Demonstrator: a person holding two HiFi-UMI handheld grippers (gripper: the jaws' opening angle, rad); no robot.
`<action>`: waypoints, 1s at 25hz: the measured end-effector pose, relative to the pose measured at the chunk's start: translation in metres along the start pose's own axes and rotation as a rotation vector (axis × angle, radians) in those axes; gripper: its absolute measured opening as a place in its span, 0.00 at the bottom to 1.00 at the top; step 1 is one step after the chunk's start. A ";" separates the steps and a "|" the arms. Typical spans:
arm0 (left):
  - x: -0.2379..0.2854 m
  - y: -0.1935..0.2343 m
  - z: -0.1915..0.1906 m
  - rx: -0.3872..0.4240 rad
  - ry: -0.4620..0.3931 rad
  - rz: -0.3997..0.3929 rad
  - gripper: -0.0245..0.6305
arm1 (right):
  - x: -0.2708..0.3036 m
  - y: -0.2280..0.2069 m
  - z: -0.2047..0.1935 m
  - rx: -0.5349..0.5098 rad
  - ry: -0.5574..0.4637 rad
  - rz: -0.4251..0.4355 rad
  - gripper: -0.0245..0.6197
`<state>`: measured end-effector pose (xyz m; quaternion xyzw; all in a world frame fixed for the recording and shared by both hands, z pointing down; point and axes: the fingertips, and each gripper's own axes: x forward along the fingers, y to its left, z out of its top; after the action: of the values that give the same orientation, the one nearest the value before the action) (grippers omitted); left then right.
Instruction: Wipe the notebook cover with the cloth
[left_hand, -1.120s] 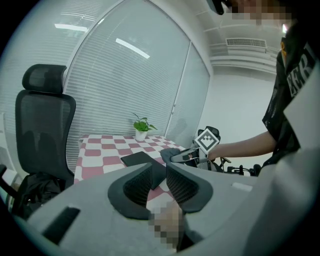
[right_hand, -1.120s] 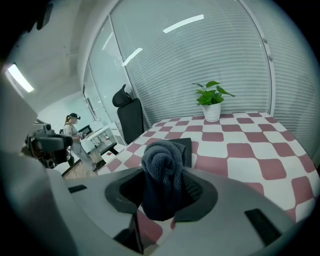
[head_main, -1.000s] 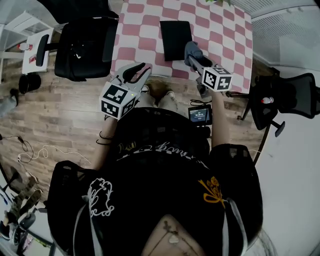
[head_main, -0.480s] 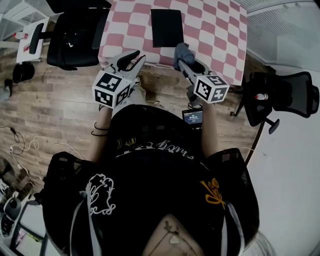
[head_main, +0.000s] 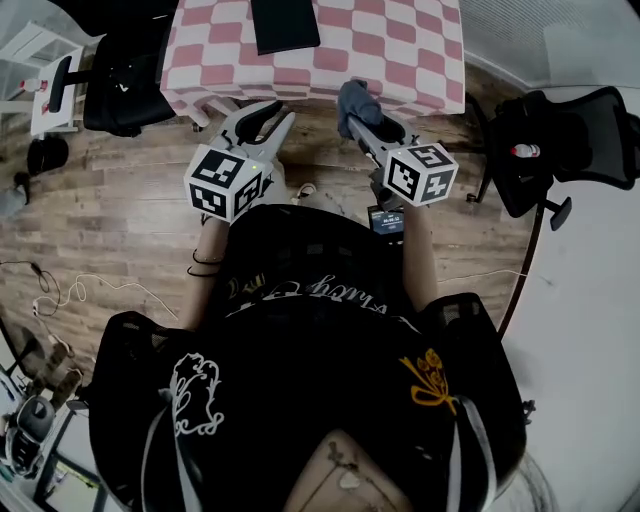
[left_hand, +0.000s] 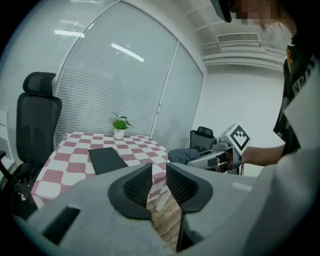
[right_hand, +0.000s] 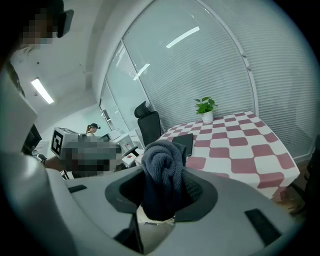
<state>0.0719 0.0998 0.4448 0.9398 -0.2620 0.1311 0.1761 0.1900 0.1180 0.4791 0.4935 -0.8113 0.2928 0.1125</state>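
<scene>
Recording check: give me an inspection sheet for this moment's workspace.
Surface: pink-and-white checked table, ahead of both claws.
Job's things: flat black notebook lies on the table; bunched grey knitted cloth not on it.
Clutter: small potted plant on the table.
Grippers: left claw narrowly open, empty; right claw shut on the cloth.
Cables: white cable on wooden floor.
Surroundings: black office chairs, window blinds.

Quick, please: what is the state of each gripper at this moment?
Left gripper: open by a narrow gap, nothing between the jaws.
Right gripper: closed on the cloth.
</scene>
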 end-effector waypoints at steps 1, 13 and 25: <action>-0.001 -0.011 -0.004 0.002 0.002 0.001 0.16 | -0.010 -0.001 -0.005 0.001 -0.003 0.004 0.25; -0.034 -0.072 -0.036 0.014 0.013 0.051 0.16 | -0.062 0.016 -0.029 -0.019 -0.052 0.049 0.25; -0.058 -0.078 -0.040 0.030 -0.008 0.088 0.16 | -0.054 0.061 -0.047 -0.132 0.008 0.139 0.25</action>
<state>0.0592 0.2040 0.4413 0.9305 -0.3016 0.1388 0.1549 0.1585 0.2058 0.4691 0.4263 -0.8606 0.2478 0.1275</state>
